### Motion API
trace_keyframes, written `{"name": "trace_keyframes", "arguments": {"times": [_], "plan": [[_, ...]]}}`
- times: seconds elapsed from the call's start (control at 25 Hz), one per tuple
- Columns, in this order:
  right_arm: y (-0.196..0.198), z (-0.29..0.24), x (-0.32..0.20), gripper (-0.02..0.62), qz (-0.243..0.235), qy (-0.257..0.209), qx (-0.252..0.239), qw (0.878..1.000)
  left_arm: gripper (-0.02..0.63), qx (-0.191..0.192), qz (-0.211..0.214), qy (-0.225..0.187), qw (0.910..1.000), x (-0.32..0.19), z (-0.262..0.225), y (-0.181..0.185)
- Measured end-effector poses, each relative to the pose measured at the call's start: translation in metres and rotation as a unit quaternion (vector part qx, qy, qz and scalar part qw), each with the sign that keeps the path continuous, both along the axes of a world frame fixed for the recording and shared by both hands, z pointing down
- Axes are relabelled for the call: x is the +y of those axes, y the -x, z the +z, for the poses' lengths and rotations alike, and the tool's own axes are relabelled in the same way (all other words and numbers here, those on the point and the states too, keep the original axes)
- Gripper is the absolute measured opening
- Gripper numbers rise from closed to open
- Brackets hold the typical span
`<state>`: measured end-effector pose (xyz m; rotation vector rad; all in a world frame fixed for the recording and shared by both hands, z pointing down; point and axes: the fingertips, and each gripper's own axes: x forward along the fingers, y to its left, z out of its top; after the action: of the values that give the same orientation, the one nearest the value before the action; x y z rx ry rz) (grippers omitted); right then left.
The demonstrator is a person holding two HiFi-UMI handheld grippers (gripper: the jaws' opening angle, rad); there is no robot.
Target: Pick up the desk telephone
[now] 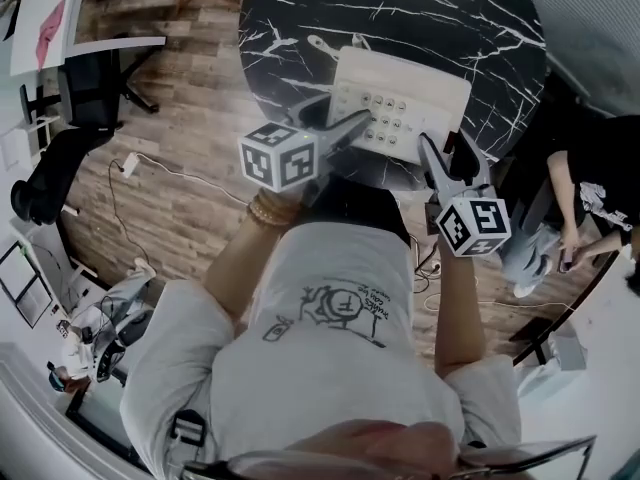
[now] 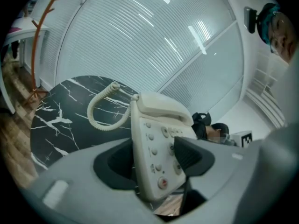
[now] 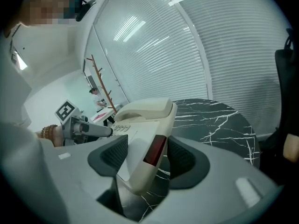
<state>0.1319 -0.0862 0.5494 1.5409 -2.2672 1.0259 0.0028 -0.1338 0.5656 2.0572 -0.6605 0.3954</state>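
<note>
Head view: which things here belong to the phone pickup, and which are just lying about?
In the job:
desk telephone
its coiled cord
left tongs and right tongs, both clamped on the phone

Just about:
black marble table
office chair
floor cable
bystander at the right

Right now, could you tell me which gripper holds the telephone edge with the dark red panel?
The right gripper: the red panel sits between its jaws; the left gripper clamps the telephone at its buttons.
</note>
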Motion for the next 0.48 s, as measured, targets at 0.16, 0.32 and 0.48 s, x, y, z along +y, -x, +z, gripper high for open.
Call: {"name": "trace_keyframes", "arguments": {"times": [0.16, 0.32, 0.48], "plan": [[-0.003, -0.031, 0.001, 0.268, 0.001, -0.018, 0.0, 1.0, 0.264, 0.005, -0.004, -0.014, 0.9999, 0.002, -0.031, -0.002], [-0.003, -0.058, 0.0, 0.268, 0.003, -0.036, -0.002, 0.999, 0.264, 0.01, -0.009, -0.032, 0.9994, 0.001, -0.06, -0.003], [-0.002, -0.089, 0.006, 0.268, 0.005, -0.05, -0.002, 0.999, 0.264, 0.015, -0.009, -0.042, 0.999, 0.005, -0.091, -0.002]]}}
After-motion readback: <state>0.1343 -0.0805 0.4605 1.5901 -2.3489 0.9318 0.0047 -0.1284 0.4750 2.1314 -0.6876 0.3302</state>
